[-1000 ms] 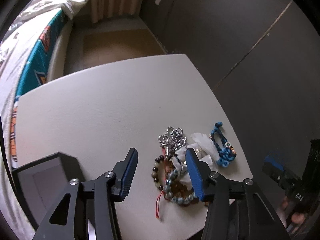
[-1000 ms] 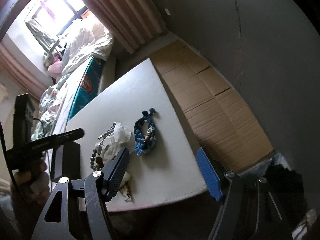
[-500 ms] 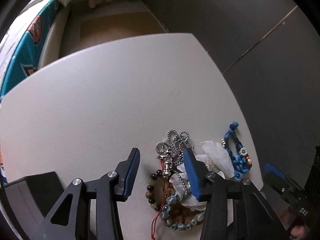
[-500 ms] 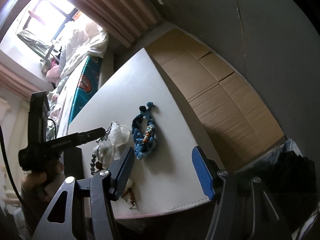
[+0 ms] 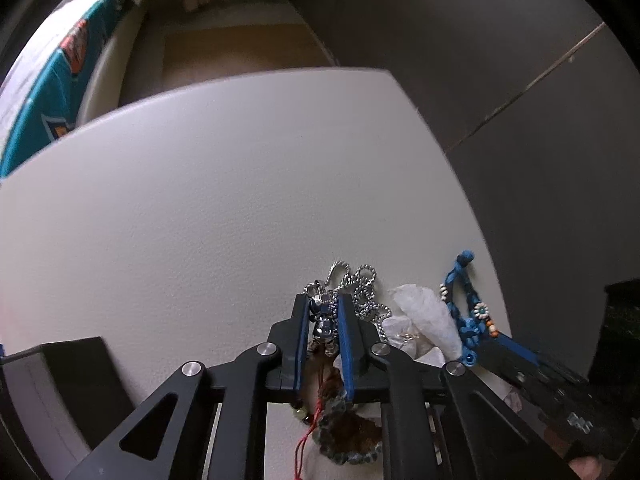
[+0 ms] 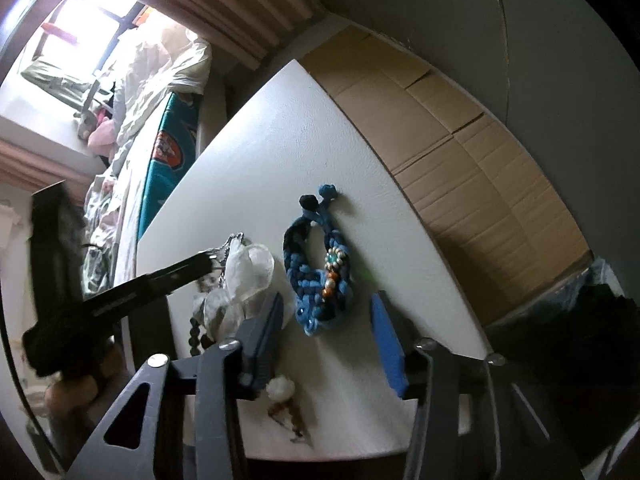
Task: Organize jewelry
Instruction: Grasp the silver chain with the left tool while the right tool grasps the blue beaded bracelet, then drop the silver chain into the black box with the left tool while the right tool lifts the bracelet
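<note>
A heap of jewelry lies near the white table's [image 5: 224, 184] front right corner. My left gripper [image 5: 323, 316] is shut on the silver chain necklace [image 5: 362, 286], pinching its metal pendant between the blue pads. A beaded bracelet [image 5: 346, 436] with a red cord lies under the fingers. A blue woven bracelet [image 6: 318, 276] lies to the right, also in the left wrist view [image 5: 466, 312]. My right gripper [image 6: 328, 324] is open, low over the table, its fingers either side of the blue bracelet's near end. White crumpled wrapping [image 6: 244, 276] sits between chain and blue bracelet.
A dark open box [image 5: 60, 392] stands at the table's front left. The table's right edge drops to a cardboard-covered floor [image 6: 460, 152] by a dark wall. A bed [image 6: 160, 120] lies beyond the far side. A small white and brown piece [image 6: 284, 396] lies near the front edge.
My left gripper moved forward and down onto the heap and closed on the silver chain's pendant. My right gripper moved closer to the blue bracelet and stayed open.
</note>
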